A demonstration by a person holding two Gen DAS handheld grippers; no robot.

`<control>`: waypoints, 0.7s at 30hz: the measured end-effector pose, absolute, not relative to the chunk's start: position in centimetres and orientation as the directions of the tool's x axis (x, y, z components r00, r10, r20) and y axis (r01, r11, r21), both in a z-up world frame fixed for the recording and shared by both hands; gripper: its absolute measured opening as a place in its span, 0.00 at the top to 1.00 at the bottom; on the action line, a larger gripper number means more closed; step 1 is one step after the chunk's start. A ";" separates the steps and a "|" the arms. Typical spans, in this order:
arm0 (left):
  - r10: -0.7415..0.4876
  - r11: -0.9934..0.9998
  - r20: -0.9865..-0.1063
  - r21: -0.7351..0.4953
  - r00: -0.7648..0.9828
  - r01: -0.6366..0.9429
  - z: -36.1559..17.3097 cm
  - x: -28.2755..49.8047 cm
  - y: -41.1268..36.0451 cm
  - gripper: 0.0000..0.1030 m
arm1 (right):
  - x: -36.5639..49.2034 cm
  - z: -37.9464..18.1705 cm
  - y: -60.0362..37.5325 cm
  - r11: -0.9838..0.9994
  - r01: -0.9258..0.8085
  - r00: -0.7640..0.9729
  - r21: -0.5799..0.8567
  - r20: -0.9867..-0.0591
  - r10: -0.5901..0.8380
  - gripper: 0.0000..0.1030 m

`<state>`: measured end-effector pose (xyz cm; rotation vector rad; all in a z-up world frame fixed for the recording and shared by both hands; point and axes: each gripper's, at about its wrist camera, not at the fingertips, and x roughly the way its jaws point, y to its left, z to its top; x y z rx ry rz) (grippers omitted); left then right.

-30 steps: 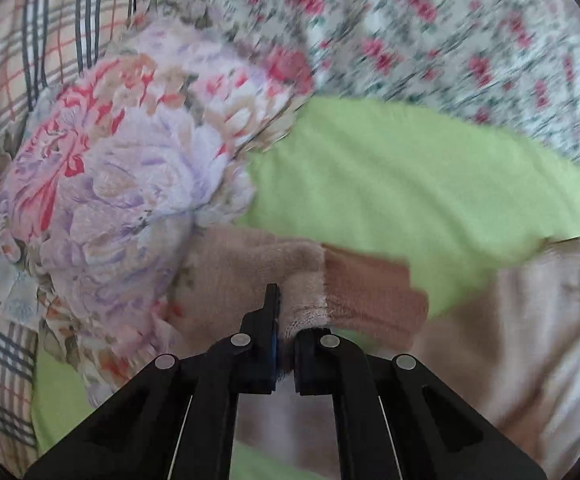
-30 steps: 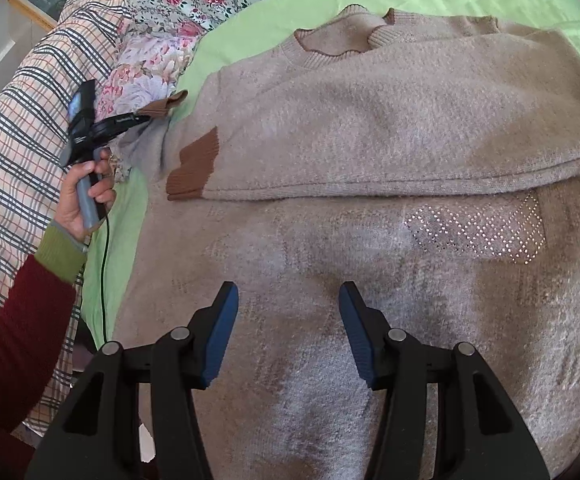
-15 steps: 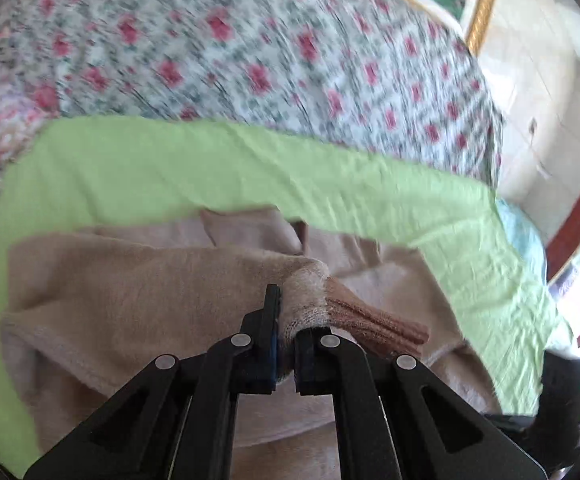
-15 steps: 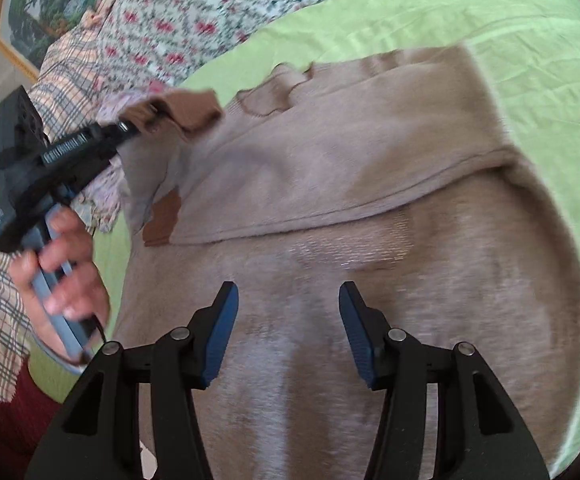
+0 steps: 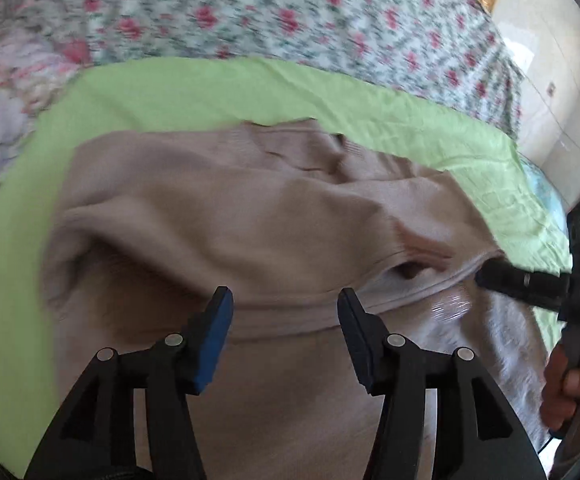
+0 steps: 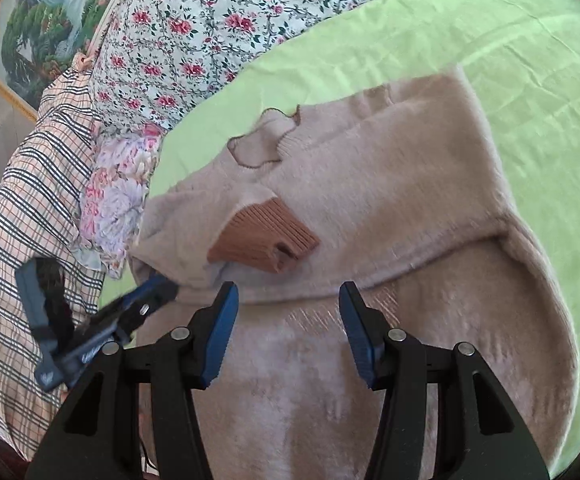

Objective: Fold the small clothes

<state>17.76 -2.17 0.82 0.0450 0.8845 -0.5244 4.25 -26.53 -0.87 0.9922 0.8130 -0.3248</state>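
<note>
A beige fuzzy sweater (image 6: 370, 184) lies on the green sheet (image 6: 490, 40). Both sleeves are folded across its chest, and a brown ribbed cuff (image 6: 262, 240) rests on top near the middle. My left gripper (image 5: 284, 312) is open and empty just above the folded sleeve (image 5: 250, 216); it also shows in the right wrist view (image 6: 146, 300) at the sweater's left edge. My right gripper (image 6: 288, 308) is open and empty over the sweater's lower body; its black finger shows in the left wrist view (image 5: 522, 280) at the right edge.
A rose-print quilt (image 6: 218, 24) lies behind the sweater. A purple floral cloth (image 6: 118, 200) and a plaid blanket (image 6: 22, 208) lie at the left. A framed picture (image 6: 38, 28) hangs on the far wall. Green sheet extends to the right.
My left gripper has swung the sleeve over the sweater's chest, opened and let go of the cuff. The cuff now lies on the folded sweater. My right gripper stayed open.
</note>
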 end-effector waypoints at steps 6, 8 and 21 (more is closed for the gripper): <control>-0.173 0.983 -0.781 -0.100 0.600 0.153 -0.2 19.9 9.3 0.44 | 6.9 -4.3 -28.1 0.374 0.610 0.684 0.699 -0.702 0.197 0.48; -0.159 0.987 -0.797 -0.111 0.583 0.117 -1.1 21.0 11.0 0.45 | 8.1 -5.5 -28.3 0.327 0.608 0.691 0.724 -0.685 0.230 0.43; -0.136 0.988 -0.802 -0.066 0.581 0.139 -2.0 24.0 8.0 0.75 | 5.9 3.6 -31.1 0.625 0.585 0.720 0.517 -0.685 -0.107 0.88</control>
